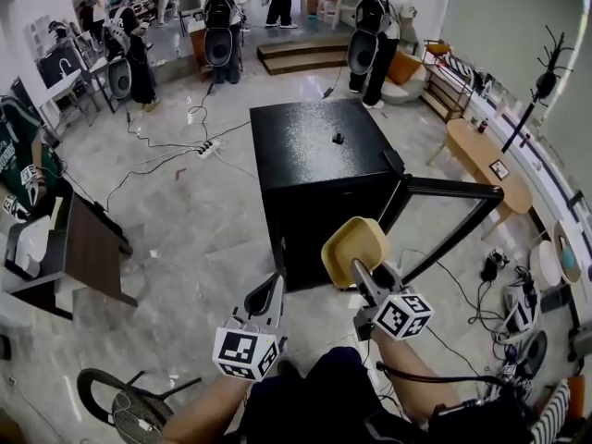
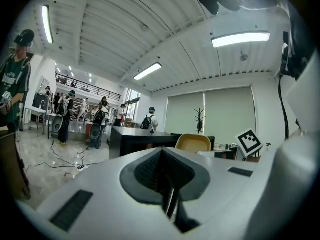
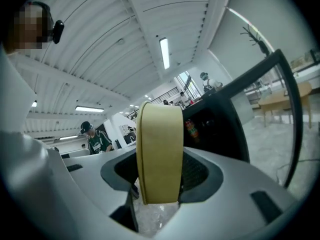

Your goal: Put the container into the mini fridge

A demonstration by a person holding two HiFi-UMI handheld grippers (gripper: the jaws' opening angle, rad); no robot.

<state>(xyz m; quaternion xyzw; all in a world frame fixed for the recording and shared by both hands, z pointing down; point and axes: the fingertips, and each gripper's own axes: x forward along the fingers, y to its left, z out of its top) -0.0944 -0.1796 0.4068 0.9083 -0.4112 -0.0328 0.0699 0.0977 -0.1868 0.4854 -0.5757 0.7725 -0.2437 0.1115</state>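
container (image 1: 354, 248): yellow, shallow, tipped up on edge, held just in front of the mini fridge (image 1: 314, 178), by its door-side corner, not yet inside.
right claw (image 1: 361, 274): clamped on the container's wall, one pad on each face, rim pointing away toward the mini fridge.
left claw (image 1: 268, 292): pinched together with nothing in it, low in front of the mini fridge, off to the side away from the door.
door (image 1: 450, 192): swung wide open beside the mini fridge, a black frame round a clear pane.
inside the mini fridge: dark; one red bottle or can (image 3: 189, 129) visible, the rest too dim to read.
step in hand: bringing the container up to the opening, judged about halfway, with the placing left to do.
doing it well: roll the wrist to level the container, base down, before entering. approach square to the mini fridge, below its top edge and away from the hinge side. aim for shelf space apart from the bottle. seat the base flat, then ease the grip and back straight out.
likely trouble: clipping the mini fridge's frame with the upturned rim, or letting go too soon and tipping the container off the shelf.
left claw's part: best kept out of the opening, ready for the door.
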